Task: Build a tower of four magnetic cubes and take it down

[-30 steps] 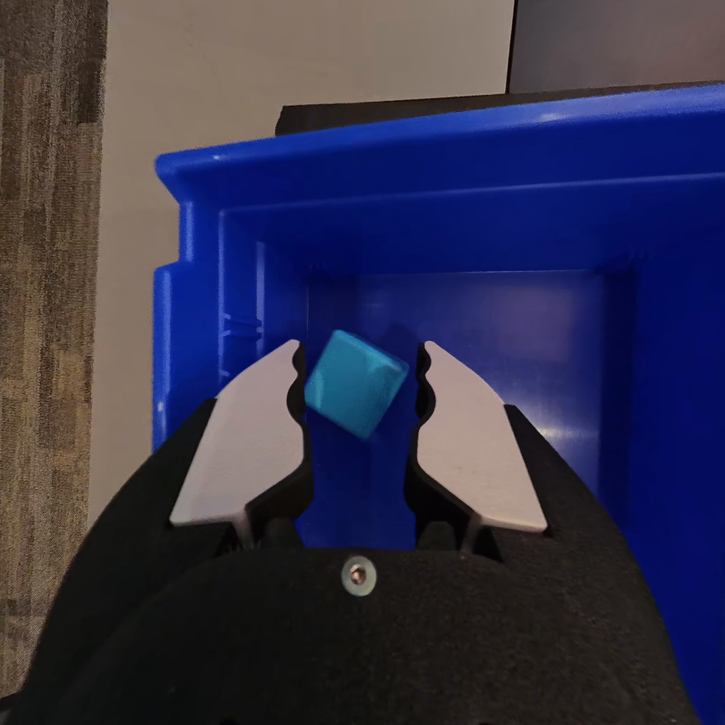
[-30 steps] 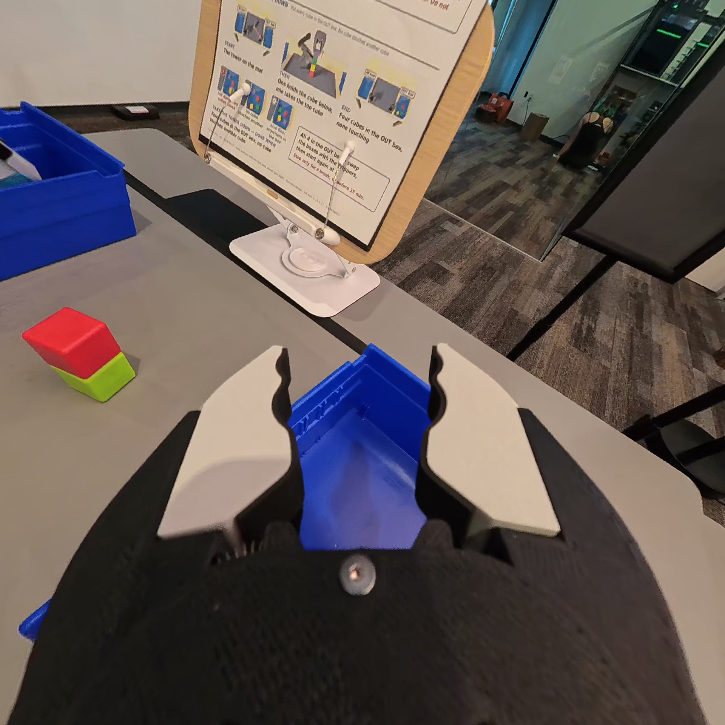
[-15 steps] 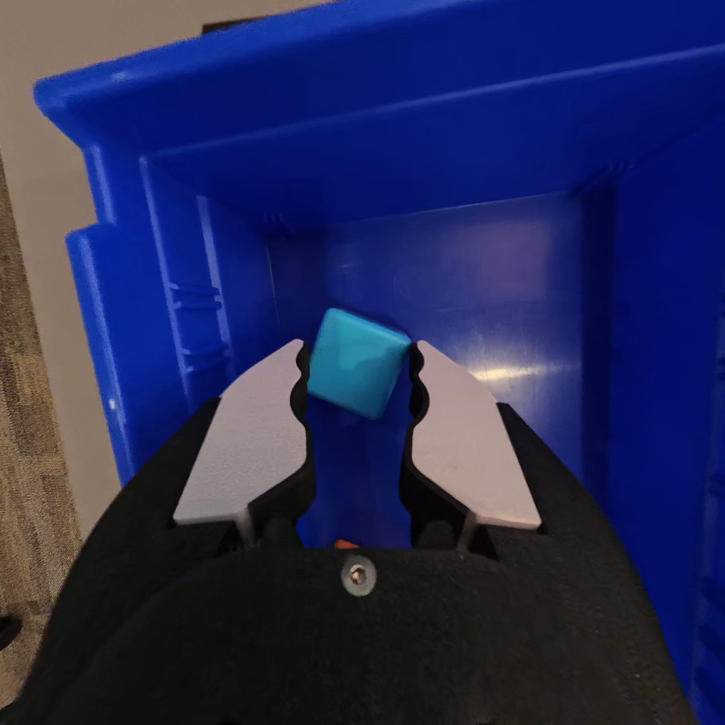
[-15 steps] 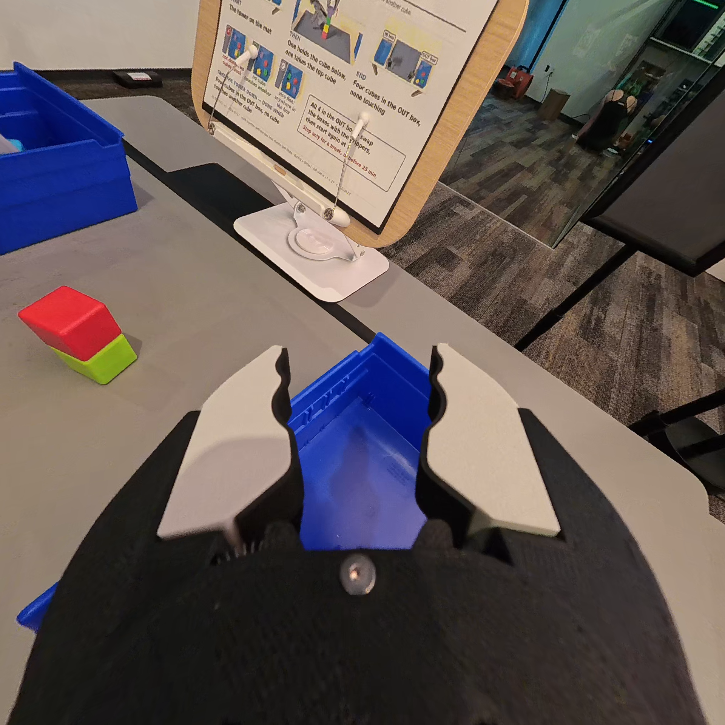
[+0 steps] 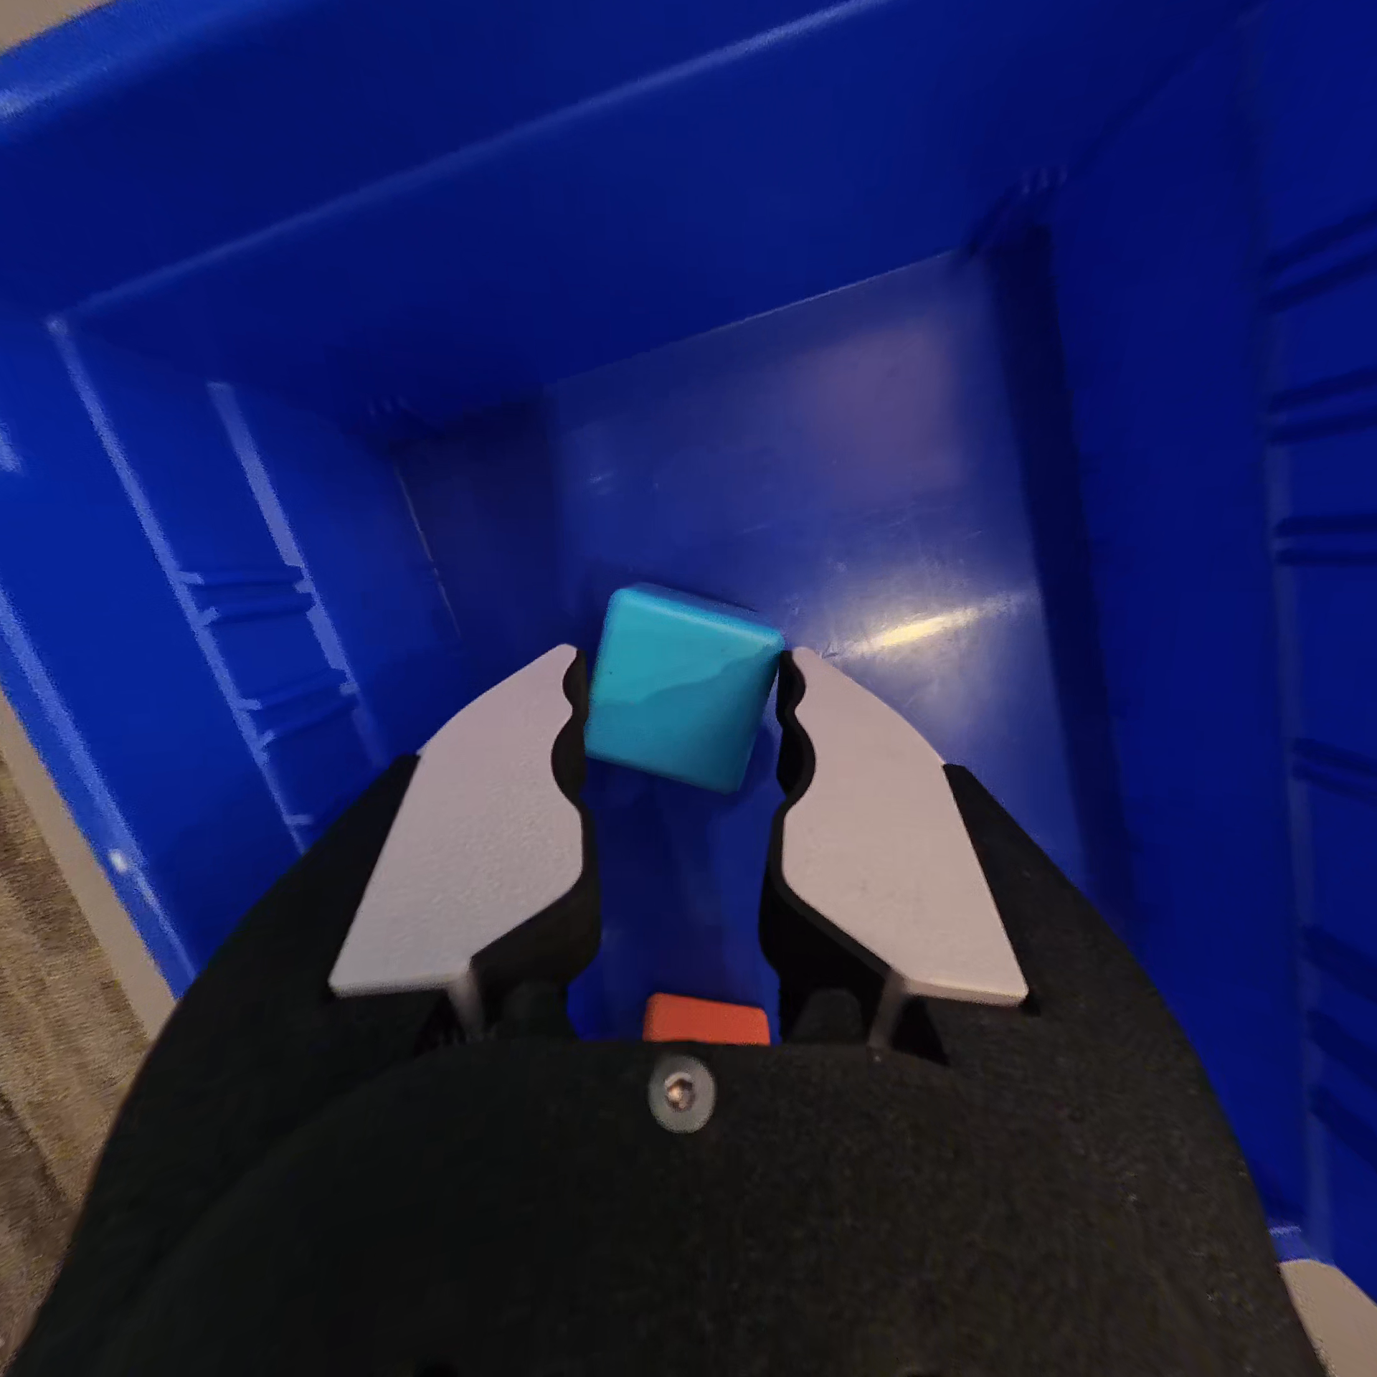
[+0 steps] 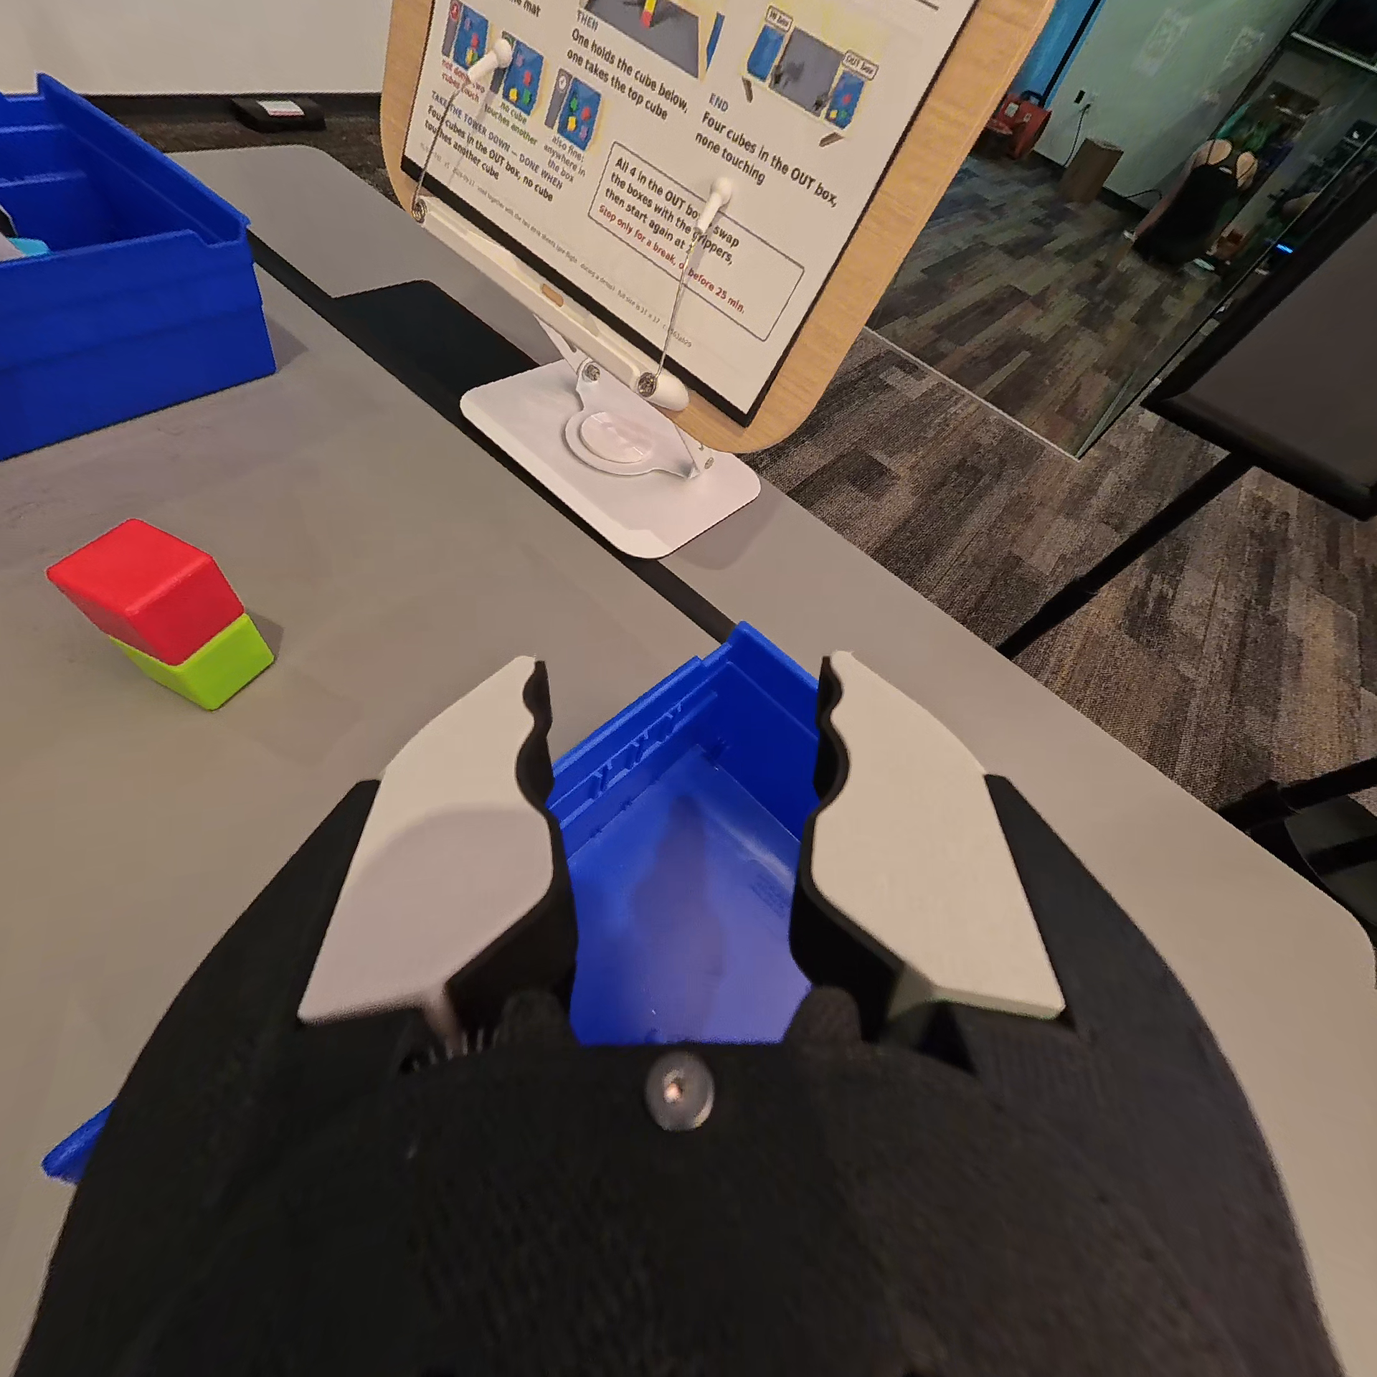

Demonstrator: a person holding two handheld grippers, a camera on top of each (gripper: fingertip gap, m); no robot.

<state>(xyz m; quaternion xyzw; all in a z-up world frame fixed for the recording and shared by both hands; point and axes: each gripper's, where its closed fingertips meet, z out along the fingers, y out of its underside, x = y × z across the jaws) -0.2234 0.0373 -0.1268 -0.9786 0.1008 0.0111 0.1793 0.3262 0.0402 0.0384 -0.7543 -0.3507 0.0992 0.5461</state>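
In the left wrist view my left gripper (image 5: 678,663) is down inside a blue bin (image 5: 820,223), with its fingertips shut on the two sides of a teal cube (image 5: 678,700). Part of an orange cube (image 5: 704,1019) shows low between the fingers, on the bin floor. In the right wrist view my right gripper (image 6: 678,670) is open and empty above a second blue bin (image 6: 693,857), whose visible floor is bare. A red cube (image 6: 141,585) sits stacked on a green cube (image 6: 209,663) on the grey table, to the left of the right gripper.
The first blue bin (image 6: 127,313) stands at the table's far left. An instruction board on a white stand (image 6: 618,454) is at the back edge of the grey table (image 6: 387,536). Past the table's right edge is patterned carpet floor (image 6: 1080,462). The gap from one gripper's tips to the other's is roughly 60 cm.
My left gripper has gone deeper into the bin and its fingers have closed onto the teal cube. The orange cube has come into view. My right gripper stays open over its bin, shifted slightly.
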